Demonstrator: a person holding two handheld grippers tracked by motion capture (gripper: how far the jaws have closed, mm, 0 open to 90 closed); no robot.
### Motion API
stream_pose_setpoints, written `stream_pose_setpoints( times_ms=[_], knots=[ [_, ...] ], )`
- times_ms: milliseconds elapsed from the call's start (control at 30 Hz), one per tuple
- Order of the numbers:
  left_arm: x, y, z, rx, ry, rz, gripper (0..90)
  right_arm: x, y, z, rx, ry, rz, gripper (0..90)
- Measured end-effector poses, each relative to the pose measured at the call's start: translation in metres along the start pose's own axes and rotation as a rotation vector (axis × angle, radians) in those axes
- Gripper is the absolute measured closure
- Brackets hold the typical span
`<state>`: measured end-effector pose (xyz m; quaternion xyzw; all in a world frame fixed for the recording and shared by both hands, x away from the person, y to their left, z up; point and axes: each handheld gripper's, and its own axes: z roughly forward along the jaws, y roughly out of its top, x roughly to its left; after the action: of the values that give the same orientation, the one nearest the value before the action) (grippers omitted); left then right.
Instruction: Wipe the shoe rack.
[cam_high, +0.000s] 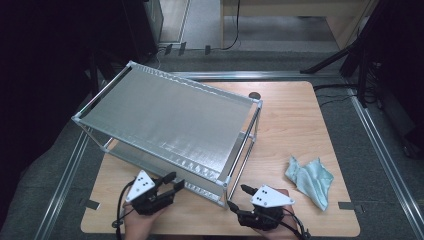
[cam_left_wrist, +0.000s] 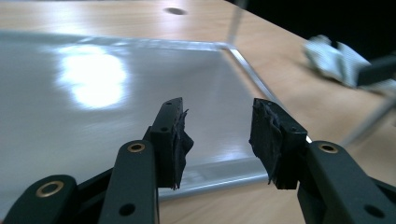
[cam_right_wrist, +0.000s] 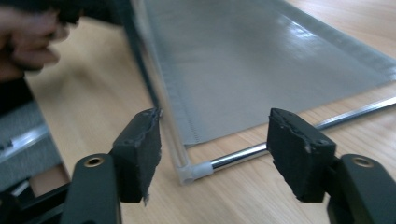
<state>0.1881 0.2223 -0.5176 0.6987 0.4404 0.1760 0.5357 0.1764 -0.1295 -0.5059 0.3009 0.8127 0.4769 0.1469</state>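
Step in hand, as I read it: handling the metal rack (cam_high: 170, 127), a two-shelf frame standing on the wooden table (cam_high: 295, 125). Both grippers sit at the rack's near long side, one by each near corner.

How to do it well, my judgement:
- Grab frame members, not the shelf sheet. The sheet edge is thin and slick, so pads will likely slip.
- Right gripper (cam_high: 239, 196): the near right corner of the rack, with its white joint (cam_right_wrist: 195, 172) and chrome rail (cam_right_wrist: 243, 154), lies straight ahead between the jaws. Advance squarely so the post (cam_right_wrist: 163, 116) or rail seats deep in the pads before closing.
- Left gripper (cam_high: 172, 181): aimed at the lower shelf (cam_left_wrist: 116, 102) edge. Shift to the nearest upright or rail before clamping.
- Close both together and move both ends evenly, or the rack will twist.
- The blue cloth (cam_high: 310, 179) lies right of the rack, well apart; keep the rack's path off it.

Jaws:
- Left: spread about midway, nothing between the pads, touching nothing that I can see. The shelf edge lies just beyond the tips.
- Right: spread wide, empty. The corner joint sits between the jaw lines but ahead of them; no pad contact.

Neither gripper holds the rack.
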Motion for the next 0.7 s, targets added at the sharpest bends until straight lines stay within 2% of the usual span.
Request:
stream_pose_setpoints(
  times_ms=[33, 167, 267, 400, 433, 500, 700],
  knots=[
    [0.006, 0.000, -0.004, -0.006, 0.013, -0.014, 54.7, 0.002, 0.000, -0.001, 0.008, -0.011, -0.011, 35.6],
    [0.024, 0.002, -0.016, -0.023, 0.072, -0.028, 55.0, 0.005, -0.004, -0.006, 0.010, 0.037, 0.020, 37.7],
    [0.036, 0.003, -0.023, -0.030, 0.112, -0.045, 55.3, 0.014, -0.003, 0.001, -0.003, 0.059, 0.034, 43.7],
    [0.046, 0.002, -0.031, -0.027, 0.169, -0.049, 55.3, 0.019, 0.003, 0.012, -0.020, 0.060, 0.020, 68.8],
    [0.048, 0.001, -0.033, -0.029, 0.181, -0.054, 55.3, 0.018, 0.003, 0.012, -0.023, 0.058, 0.022, 74.6],
    [0.054, 0.000, -0.037, -0.031, 0.203, -0.063, 55.4, 0.011, 0.002, 0.009, -0.023, 0.065, 0.029, 78.9],
    [0.068, -0.001, -0.046, -0.031, 0.263, -0.077, 55.3, -0.014, -0.002, -0.006, -0.016, 0.026, 0.037, 80.1]
  ],
)
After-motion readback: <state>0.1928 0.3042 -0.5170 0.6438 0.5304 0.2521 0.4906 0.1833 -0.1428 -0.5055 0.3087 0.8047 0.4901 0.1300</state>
